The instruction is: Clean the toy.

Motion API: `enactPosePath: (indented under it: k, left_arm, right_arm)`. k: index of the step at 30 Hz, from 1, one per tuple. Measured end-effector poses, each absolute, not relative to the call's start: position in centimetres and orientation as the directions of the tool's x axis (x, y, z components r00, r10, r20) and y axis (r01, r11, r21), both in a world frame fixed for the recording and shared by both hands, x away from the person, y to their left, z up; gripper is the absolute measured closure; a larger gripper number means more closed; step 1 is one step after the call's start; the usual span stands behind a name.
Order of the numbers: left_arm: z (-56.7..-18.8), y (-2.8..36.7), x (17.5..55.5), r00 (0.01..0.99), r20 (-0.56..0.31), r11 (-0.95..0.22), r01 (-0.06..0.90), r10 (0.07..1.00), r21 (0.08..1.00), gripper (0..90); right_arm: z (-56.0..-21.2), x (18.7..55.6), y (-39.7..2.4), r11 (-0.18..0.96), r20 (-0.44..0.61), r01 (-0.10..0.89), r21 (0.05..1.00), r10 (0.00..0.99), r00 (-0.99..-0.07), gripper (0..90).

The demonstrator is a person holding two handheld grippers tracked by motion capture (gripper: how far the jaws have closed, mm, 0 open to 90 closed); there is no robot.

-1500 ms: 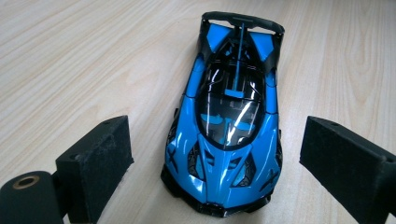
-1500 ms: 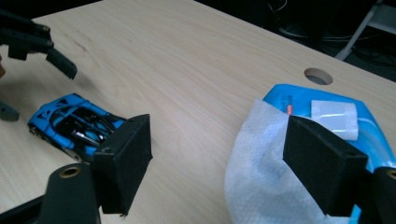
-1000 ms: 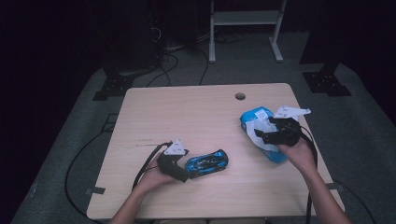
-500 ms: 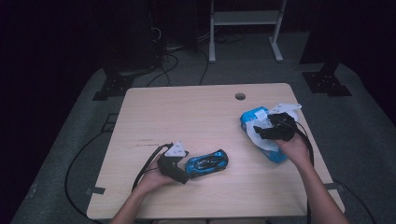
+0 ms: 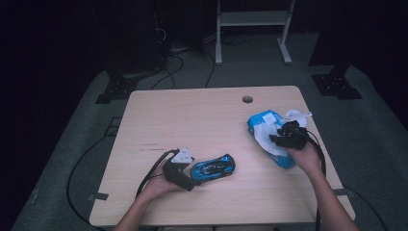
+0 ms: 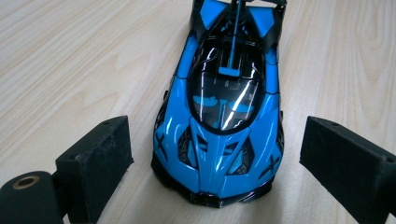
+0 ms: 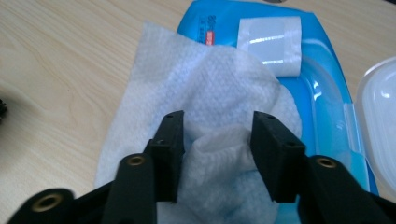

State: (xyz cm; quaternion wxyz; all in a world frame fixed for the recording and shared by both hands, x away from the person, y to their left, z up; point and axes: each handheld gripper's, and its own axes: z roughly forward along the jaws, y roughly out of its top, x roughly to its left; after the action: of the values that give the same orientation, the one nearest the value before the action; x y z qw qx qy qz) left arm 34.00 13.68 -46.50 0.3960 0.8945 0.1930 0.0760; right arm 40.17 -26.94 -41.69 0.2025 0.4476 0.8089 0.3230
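Note:
A blue toy sports car (image 5: 214, 168) (image 6: 224, 116) lies on the wooden table (image 5: 192, 115) near the front left. My left gripper (image 5: 194, 179) (image 6: 219, 172) stands open around the car's nose, with a gap on each side. At the right lies a blue wet-wipes pack (image 5: 285, 160) (image 7: 322, 93) with its clear lid (image 5: 296, 117) (image 7: 380, 102) flipped open. A white wipe (image 5: 266, 137) (image 7: 205, 88) spreads out of it. My right gripper (image 5: 280, 138) (image 7: 218, 149) points down on the pack. Its jaws have just been closing and now pinch a bunched fold of the wipe.
A round cable hole (image 5: 247, 99) sits near the table's far edge. The table's right edge lies close beside the pack. Cables (image 5: 79, 168) trail on the floor at the left, and a white shelf frame (image 5: 252, 29) stands behind the table.
The right gripper has sunk onto the wipes pack and its jaws have narrowed around the wipe. The left gripper and the car have stayed put.

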Motion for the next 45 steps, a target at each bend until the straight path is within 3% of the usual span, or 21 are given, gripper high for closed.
enactPosePath:
  k: [1,8,11,22,29,36,41,45]
  left_arm:
    - [-46.5,13.8,34.0,0.913,-0.014,-0.612,0.285,0.408,0.737,8.5]
    - [-46.4,14.3,34.1,0.909,-0.011,-0.608,0.288,0.417,0.740,8.6]
    - [-46.4,14.5,34.0,0.906,-0.012,-0.606,0.292,0.422,0.740,8.6]
    - [-45.7,15.8,34.0,0.890,-0.029,-0.558,0.311,0.456,0.769,8.6]
    - [-45.8,15.6,34.0,0.894,-0.031,-0.565,0.309,0.446,0.765,8.6]
    - [-45.8,15.4,33.8,0.899,-0.027,-0.569,0.300,0.438,0.765,8.6]
    - [-45.9,15.3,33.7,0.903,-0.026,-0.575,0.296,0.430,0.763,8.6]
    - [-46.0,15.2,33.7,0.905,-0.024,-0.581,0.293,0.425,0.759,8.7]
  right_arm:
    - [-41.7,40.2,-26.9,0.391,-0.039,0.593,0.704,0.855,-0.517,59.4]
    - [-41.3,39.8,-27.3,0.410,-0.069,0.580,0.704,0.852,-0.519,82.4]
    - [-40.9,39.5,-27.5,0.397,-0.064,0.571,0.719,0.855,-0.514,85.1]
    - [-37.1,37.0,-27.6,0.352,-0.042,0.469,0.810,0.833,-0.552,86.9]
    - [-34.9,33.2,-24.7,0.392,-0.070,0.340,0.855,0.736,-0.674,87.2]
    - [-35.4,29.6,-19.4,0.531,-0.090,0.297,0.794,0.585,-0.806,87.1]
    - [-37.4,29.6,-16.3,0.647,-0.114,0.304,0.699,0.520,-0.846,86.9]
    - [-38.6,30.7,-15.0,0.645,-0.093,0.312,0.697,0.513,-0.853,86.8]
